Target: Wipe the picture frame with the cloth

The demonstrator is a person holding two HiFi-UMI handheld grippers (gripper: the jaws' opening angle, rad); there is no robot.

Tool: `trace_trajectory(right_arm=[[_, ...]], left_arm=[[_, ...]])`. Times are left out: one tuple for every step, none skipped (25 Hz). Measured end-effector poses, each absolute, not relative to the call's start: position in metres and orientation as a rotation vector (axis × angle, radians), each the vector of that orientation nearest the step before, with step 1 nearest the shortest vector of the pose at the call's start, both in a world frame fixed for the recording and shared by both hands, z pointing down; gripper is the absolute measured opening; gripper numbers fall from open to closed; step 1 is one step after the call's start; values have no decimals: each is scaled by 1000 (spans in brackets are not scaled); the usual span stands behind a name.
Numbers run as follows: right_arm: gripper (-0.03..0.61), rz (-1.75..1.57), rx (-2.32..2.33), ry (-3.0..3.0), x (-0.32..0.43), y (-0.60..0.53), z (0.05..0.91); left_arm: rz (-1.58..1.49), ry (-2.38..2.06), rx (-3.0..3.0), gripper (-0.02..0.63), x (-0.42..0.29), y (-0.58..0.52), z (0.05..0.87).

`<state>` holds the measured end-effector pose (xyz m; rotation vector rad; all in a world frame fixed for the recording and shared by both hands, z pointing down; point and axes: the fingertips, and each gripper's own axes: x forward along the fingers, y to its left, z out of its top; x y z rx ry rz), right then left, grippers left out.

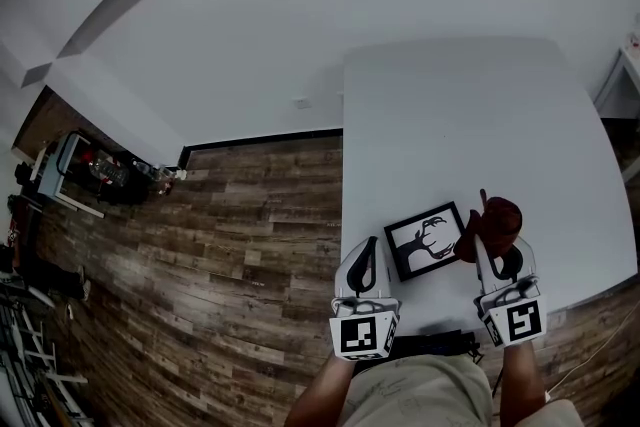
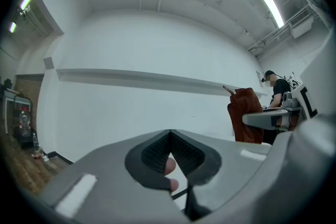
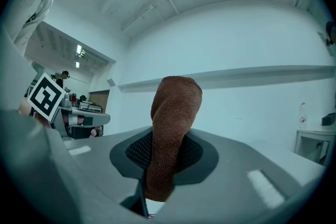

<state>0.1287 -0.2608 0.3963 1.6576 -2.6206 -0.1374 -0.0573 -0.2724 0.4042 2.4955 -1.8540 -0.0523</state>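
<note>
Your right claw [image 3: 167,136] is clamping down on the brown cloth [image 3: 173,113]. Its 2 jaws are pinching the lower part of the fabric, and the rest is standing up beyond the tips as a rounded fold. Your left claw [image 2: 169,134] is holding nothing, and its jaws are meeting at the tips.

The picture frame [image 1: 428,240] is lying flat on the white table [image 1: 480,115], showing a dark figure on a pale ground inside a black border. It is sitting between your 2 claws, just ahead of the left claw's tips and off to their right, and just to the left of the right claw's tips. From the head view, the cloth is hanging over the frame's right edge, though you cannot tell whether it is touching. From the left claw's own camera, the cloth is showing off to the right, raised beside the other claw. Both claws are pointing away from you across the table.
</note>
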Motion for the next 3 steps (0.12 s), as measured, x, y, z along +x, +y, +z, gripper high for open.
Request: trace_trajectory(right_arm=[[106, -135, 1656, -2621, 128, -262, 396], [106, -132, 1655, -2622, 127, -262, 395], [106, -130, 1654, -2624, 126, -263, 395]], left_arm=[[-52, -1854, 2496, 0, -57, -274, 403], [-52, -1853, 2497, 0, -58, -274, 402], [-52, -1854, 2497, 0, -58, -275, 402]])
